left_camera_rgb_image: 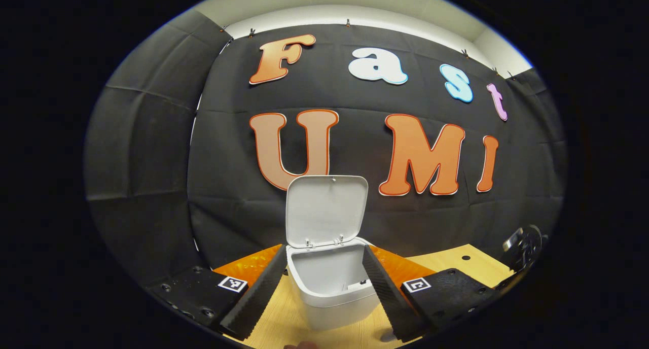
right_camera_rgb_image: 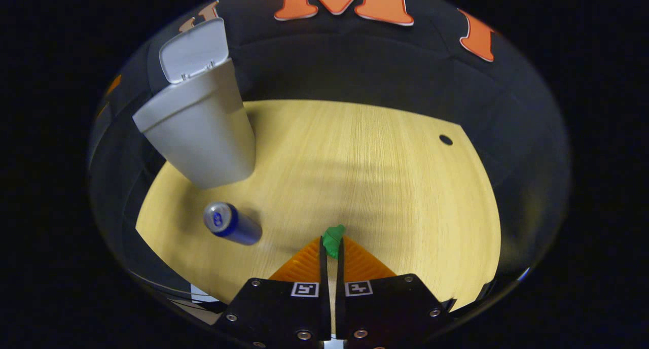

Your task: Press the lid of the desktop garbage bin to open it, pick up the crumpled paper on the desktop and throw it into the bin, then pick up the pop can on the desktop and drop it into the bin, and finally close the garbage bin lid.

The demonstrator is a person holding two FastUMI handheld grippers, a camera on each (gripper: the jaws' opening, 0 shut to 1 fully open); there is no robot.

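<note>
**Paper pinched, bin open — the carry across is where I could lose it**

On my left side, the left gripper [left_camera_rgb_image: 324,293] hangs with its fingers spread wide and nothing between them, the white desktop bin [left_camera_rgb_image: 332,288] framed in the gap. The lid [left_camera_rgb_image: 327,209] stands upright on its hinge, so the mouth is open. I judge the lid-pressing step done. If I drift this gripper forward, a finger could knock the bin's front wall and shove it or tip the lid shut just as the paper arrives.

In the right gripper view the bin [right_camera_rgb_image: 203,131] sits at the far left of the wooden desktop [right_camera_rgb_image: 385,176], and just beside it, nearer me, the blue pop can [right_camera_rgb_image: 232,223] stands apart from it. Its silver top faces the camera; I can't read any brand or writing on it, and the bin carries no label I can make out.

Further right, the right gripper [right_camera_rgb_image: 330,247] has its fingers pressed nearly together on the green crumpled paper [right_camera_rgb_image: 333,239], which pokes out at the very tips. That shallow hold worries me: a quick swing toward the bin could let the wad slip free. The route also passes close over the can, so a low carry might knock it over and send it rolling.
</note>
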